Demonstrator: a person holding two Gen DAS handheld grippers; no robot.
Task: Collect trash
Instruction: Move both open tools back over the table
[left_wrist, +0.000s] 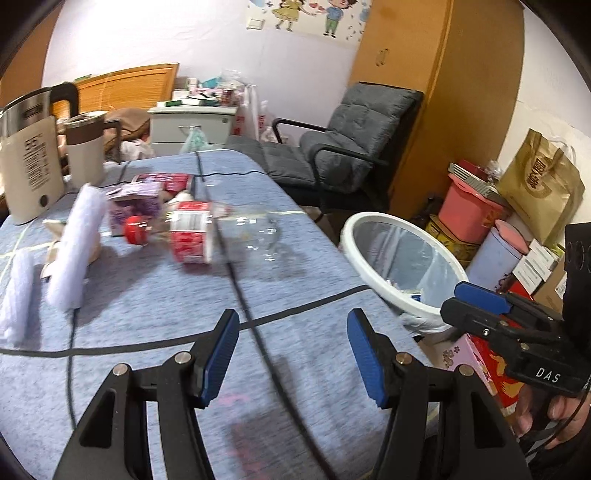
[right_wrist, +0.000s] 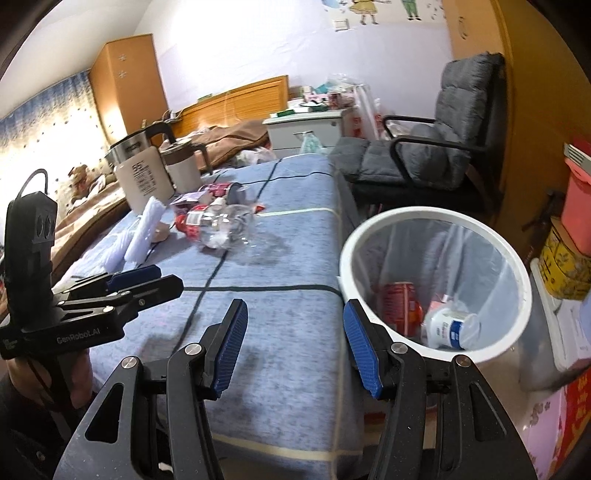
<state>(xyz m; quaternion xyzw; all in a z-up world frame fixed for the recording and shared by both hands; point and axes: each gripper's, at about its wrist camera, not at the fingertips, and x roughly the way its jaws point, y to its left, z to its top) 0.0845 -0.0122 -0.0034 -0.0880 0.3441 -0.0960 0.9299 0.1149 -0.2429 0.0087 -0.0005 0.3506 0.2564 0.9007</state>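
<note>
A clear plastic bottle (left_wrist: 207, 236) with a red label and red cap lies on its side on the blue tablecloth (left_wrist: 295, 258), among a purple packet (left_wrist: 133, 201) and a red packet (left_wrist: 173, 181). My left gripper (left_wrist: 293, 354) hangs open above the near part of the cloth, short of the bottle, with nothing between its blue pads. My right gripper (right_wrist: 295, 347) is open and bare too, over the table's edge beside the white-rimmed bin (right_wrist: 424, 213). In the bin lie a red packet (right_wrist: 400, 306) and a white cup (right_wrist: 452, 326). Each gripper shows in the other's view, the right gripper (left_wrist: 465, 304) and the left gripper (right_wrist: 159, 280).
White foam strips (left_wrist: 77, 243) lie left of the bottle. A kettle (left_wrist: 29, 162) and a mug (left_wrist: 86, 147) stand at the far left. A black cable (left_wrist: 258, 332) runs along the cloth. A grey chair (left_wrist: 343, 147) and stacked boxes (left_wrist: 472, 210) stand beyond the bin.
</note>
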